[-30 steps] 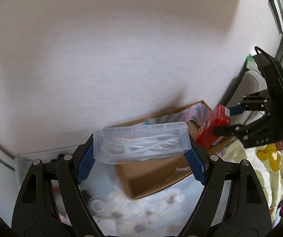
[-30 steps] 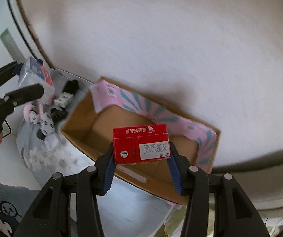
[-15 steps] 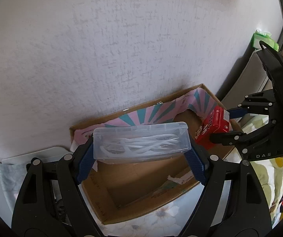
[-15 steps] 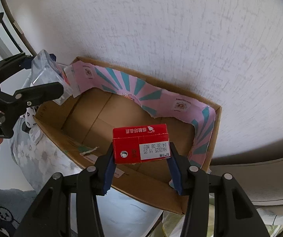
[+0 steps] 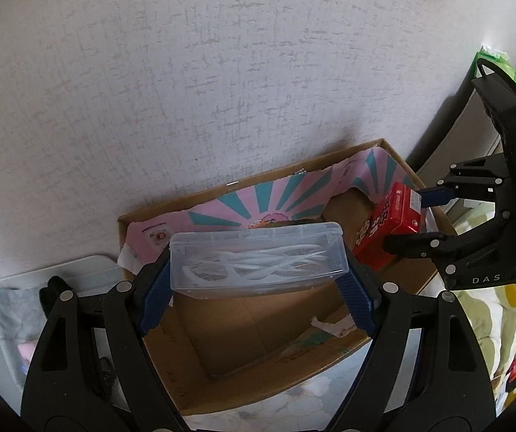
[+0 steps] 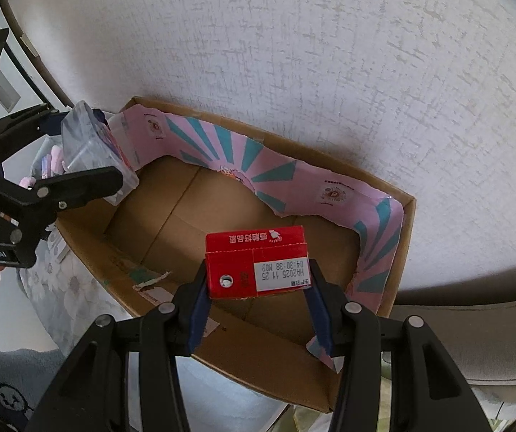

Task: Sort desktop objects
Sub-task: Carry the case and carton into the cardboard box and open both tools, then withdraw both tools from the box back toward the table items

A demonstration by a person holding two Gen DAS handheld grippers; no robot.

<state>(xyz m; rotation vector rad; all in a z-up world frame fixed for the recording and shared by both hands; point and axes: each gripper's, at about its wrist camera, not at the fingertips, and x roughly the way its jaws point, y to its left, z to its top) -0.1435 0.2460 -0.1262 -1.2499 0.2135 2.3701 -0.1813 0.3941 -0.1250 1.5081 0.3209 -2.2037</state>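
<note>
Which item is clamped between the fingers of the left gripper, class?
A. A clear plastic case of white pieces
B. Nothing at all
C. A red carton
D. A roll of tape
A: in the left wrist view the left gripper pinches a clear plastic case of white pieces over the cardboard box, while the red carton sits in the right gripper.

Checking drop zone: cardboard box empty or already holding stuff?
Empty. The cardboard box shows bare floor, only a paper scrap; red carton and clear case are above it.
</note>
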